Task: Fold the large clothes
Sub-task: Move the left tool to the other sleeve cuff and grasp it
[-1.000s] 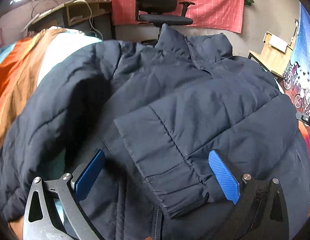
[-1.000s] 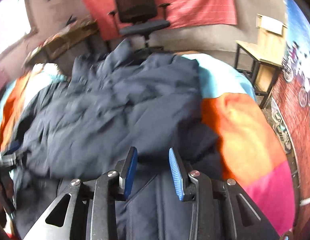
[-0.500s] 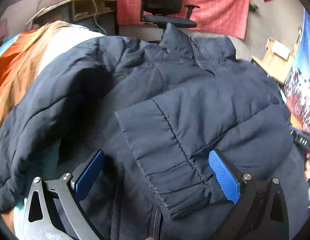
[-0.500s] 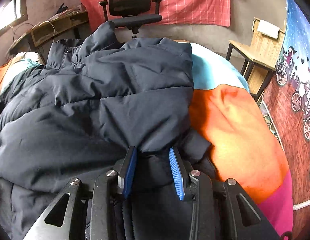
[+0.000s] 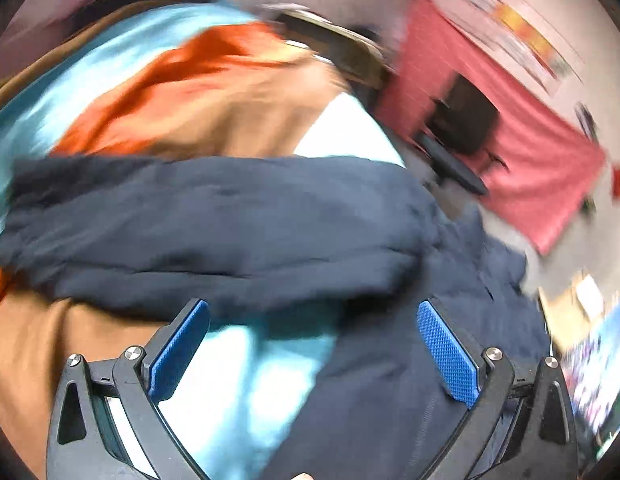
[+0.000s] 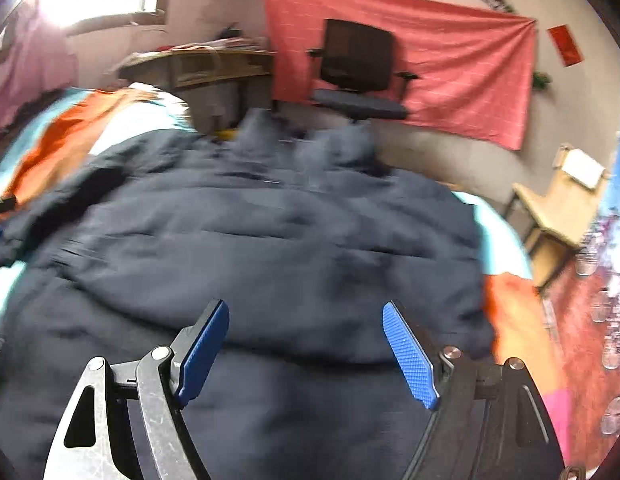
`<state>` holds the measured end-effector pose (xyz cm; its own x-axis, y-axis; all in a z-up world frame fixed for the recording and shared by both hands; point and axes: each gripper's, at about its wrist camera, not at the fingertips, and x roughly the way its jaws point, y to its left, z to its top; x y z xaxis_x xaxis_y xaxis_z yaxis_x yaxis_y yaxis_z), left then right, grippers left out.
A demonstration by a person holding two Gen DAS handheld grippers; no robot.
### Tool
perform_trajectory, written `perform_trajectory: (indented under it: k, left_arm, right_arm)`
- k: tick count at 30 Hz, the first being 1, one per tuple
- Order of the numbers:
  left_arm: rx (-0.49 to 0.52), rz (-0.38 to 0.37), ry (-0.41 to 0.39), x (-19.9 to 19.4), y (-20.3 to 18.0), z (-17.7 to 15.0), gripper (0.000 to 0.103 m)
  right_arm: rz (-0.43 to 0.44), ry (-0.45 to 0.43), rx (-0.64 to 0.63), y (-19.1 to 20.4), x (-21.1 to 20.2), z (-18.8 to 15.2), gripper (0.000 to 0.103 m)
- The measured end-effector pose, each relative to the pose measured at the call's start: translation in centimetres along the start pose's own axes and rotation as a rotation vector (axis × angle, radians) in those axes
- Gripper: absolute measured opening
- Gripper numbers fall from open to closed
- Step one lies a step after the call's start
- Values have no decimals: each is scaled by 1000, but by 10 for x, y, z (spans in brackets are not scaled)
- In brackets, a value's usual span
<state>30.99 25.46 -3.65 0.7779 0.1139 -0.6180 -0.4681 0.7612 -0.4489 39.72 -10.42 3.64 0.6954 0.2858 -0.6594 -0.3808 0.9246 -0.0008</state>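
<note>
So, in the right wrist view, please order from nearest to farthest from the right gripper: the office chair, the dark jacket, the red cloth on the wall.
1. Jacket: directly below and ahead of the open right gripper, on the bed.
2. Chair: past the jacket's collar, upper centre.
3. Red cloth: on the wall behind the chair.

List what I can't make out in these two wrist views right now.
- Left wrist: motion blur smears the dark navy puffer jacket; which part lies ahead of the open left gripper is unclear.
- Right wrist: jacket folds blurred; its hem runs under the open right gripper, off the bottom edge.
- Multicoloured bedspread: mostly covered by the jacket.
</note>
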Motion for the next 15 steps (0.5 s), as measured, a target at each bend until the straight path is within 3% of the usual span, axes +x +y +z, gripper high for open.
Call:
perform_trajectory:
  k: [3,6,11,15]
  left_arm:
    - [-104,85,-36,-13,36,4,102]
    - [-173,169,-64,-24,63,9,102]
    - [-247,223,-42,-15,94,15,102]
    - [-324,253,23,2,113,13,102]
  right_arm:
    - [144,-19,93,28,1,11,85]
    - [184,-26,115,58,8,22,88]
    - [129,-29,106,99,34,40,88]
    - [86,-32,127,117,48,46,88]
